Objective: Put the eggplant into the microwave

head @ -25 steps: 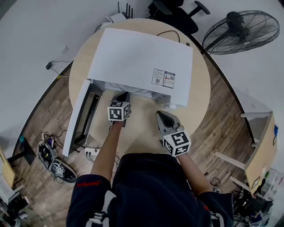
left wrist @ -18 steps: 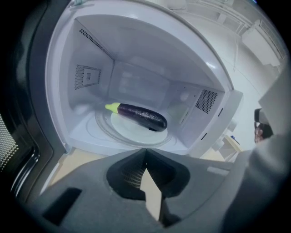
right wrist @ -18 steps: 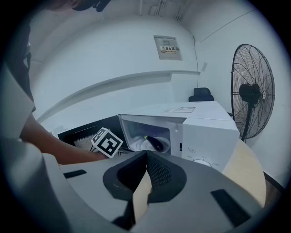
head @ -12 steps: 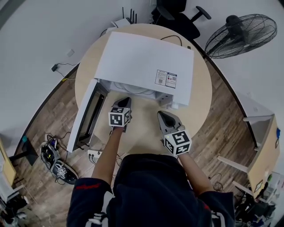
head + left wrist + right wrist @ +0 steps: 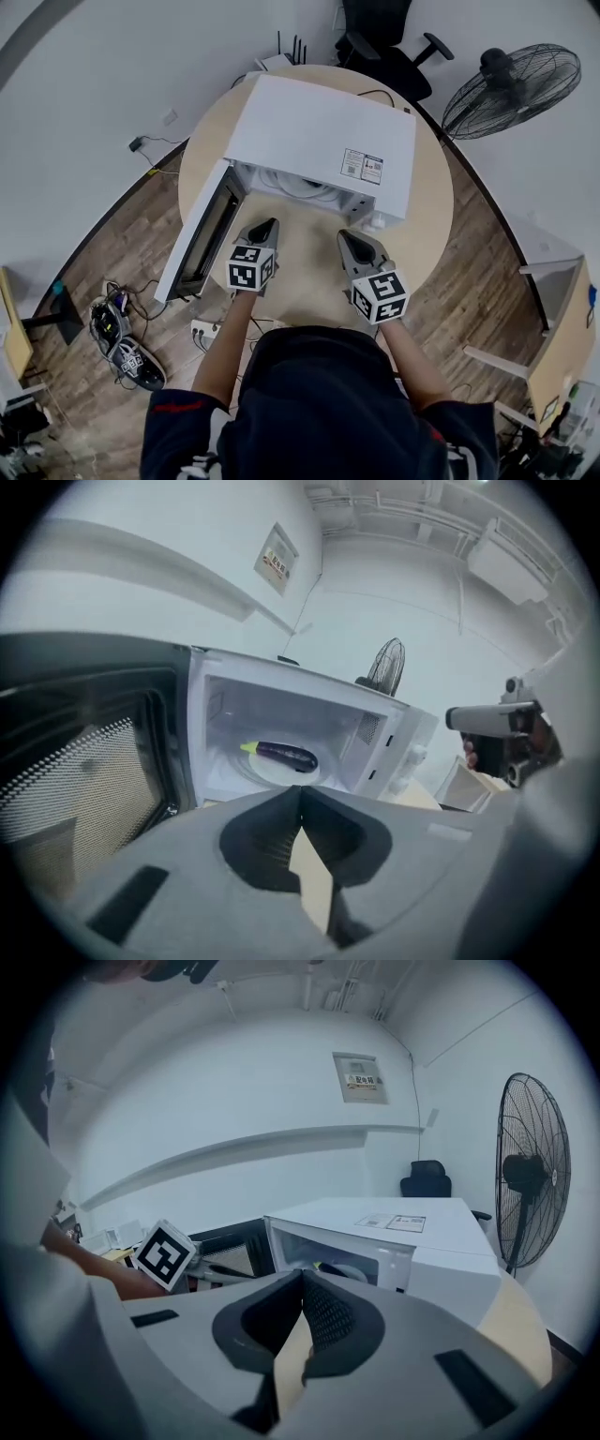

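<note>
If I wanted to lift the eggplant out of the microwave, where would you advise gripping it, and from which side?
Grip the eggplant around the middle of its purple body, coming in from the front through the open door. It lies crosswise on the plate, stem end toward the door side, so fingers placed in front and behind should span its slim width.

- The eggplant point(image 5: 286, 755) is dark purple and glossy, with a yellow-green stem end. It lies on its side on the white round plate point(image 5: 246, 767) inside the cavity, straight ahead of the left gripper point(image 5: 300, 792) and clear of its tips, stem end to that gripper's left.
- The microwave point(image 5: 319, 141) is a white box facing both grippers. Its dark-windowed door point(image 5: 202, 234) is swung wide open to the left of the left gripper. From the right gripper point(image 5: 302, 1277), the opening sits ahead and slightly right.
</note>
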{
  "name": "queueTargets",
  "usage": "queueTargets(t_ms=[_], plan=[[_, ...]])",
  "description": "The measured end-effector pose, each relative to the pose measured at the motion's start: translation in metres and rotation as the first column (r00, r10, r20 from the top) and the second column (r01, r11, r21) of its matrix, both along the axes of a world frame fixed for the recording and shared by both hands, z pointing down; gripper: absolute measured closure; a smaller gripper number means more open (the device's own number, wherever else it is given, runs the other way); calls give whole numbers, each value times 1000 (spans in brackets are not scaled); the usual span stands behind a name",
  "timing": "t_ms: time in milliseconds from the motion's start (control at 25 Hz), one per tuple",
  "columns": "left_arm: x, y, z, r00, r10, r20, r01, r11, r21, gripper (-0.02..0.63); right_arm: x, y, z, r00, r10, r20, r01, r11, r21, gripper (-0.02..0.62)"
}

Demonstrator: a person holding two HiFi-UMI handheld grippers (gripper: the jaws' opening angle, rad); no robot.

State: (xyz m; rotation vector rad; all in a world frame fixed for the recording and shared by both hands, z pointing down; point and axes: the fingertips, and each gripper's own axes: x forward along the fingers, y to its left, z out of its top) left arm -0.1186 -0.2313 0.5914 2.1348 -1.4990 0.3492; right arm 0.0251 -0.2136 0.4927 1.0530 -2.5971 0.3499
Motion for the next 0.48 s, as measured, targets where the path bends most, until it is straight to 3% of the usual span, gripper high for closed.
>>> queueTargets(t_ms=[480], plan=[[-18,61,-75,999,-49,-1,49,992,114,589,-37,21,-42,995,-75,67,69,994,81,584]])
